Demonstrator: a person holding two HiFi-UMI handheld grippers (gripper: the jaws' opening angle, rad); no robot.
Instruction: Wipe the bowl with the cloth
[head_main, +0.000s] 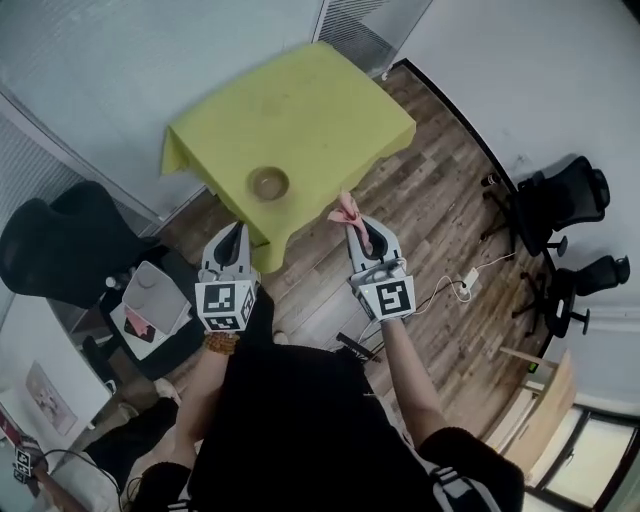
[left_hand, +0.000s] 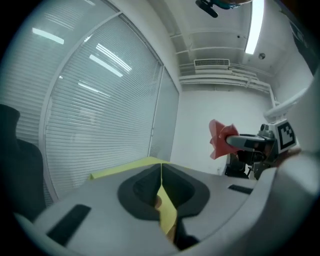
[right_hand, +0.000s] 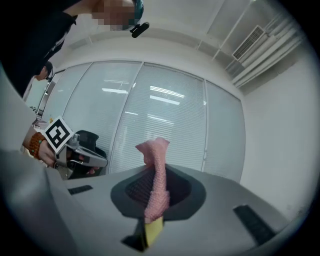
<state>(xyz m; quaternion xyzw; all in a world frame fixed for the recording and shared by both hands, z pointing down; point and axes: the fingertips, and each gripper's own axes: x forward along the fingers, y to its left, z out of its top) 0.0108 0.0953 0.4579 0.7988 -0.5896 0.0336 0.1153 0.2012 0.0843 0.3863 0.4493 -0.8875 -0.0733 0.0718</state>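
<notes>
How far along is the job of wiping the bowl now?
Done: the pink cloth is clamped in the right gripper. In hand: both grippers hang in the air, short of the yellow table; the left gripper is shut and empty. Left: the bowl sits on the table with nothing touching it, so reaching it and all the wiping remain.

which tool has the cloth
The right tool, shut on the cloth; the left tool is shut with nothing in it.
</notes>
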